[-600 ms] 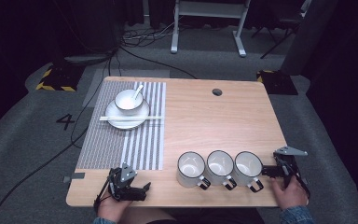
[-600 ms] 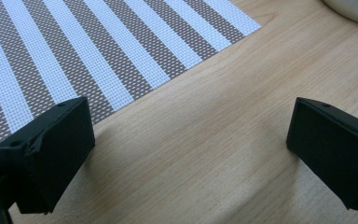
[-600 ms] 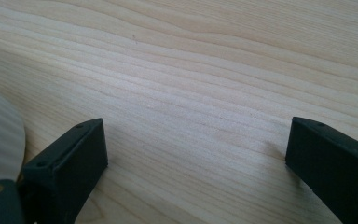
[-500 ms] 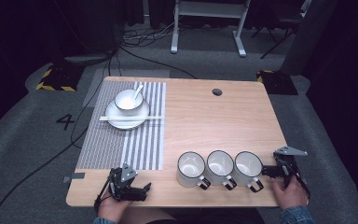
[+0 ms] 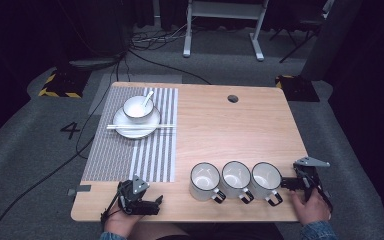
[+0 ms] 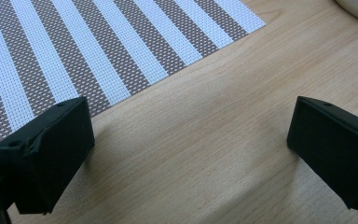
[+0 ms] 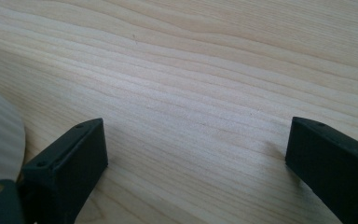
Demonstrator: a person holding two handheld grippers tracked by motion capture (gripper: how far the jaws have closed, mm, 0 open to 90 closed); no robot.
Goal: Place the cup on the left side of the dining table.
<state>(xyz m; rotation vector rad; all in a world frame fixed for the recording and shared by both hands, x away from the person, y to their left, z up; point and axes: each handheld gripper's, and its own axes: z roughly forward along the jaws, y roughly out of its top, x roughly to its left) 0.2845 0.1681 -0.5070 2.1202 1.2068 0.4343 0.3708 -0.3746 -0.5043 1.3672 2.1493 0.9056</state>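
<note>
Wooden tabletop [image 5: 220, 130] is carrying every item, and no mug appears to have been handled yet, so the work is judged to be at its start. At the left, the left hand-held gripper [image 5: 147, 204] is resting at the near edge just below one striped placemat [image 5: 130, 150], its jaws standing wide apart over bare wood with nothing between them. One plate [image 5: 125, 131], one bowl [image 5: 138, 107] with one spoon [image 5: 147, 98] and one pair of chopsticks [image 5: 140, 127] are sitting at the mat's far end. Three white mugs [image 5: 236, 178] are standing in a row, touching, near the front edge. The right hand-held gripper [image 5: 291, 183] is lying just beside the rightmost mug [image 5: 265, 179], jaws spread wide and holding nothing.
</note>
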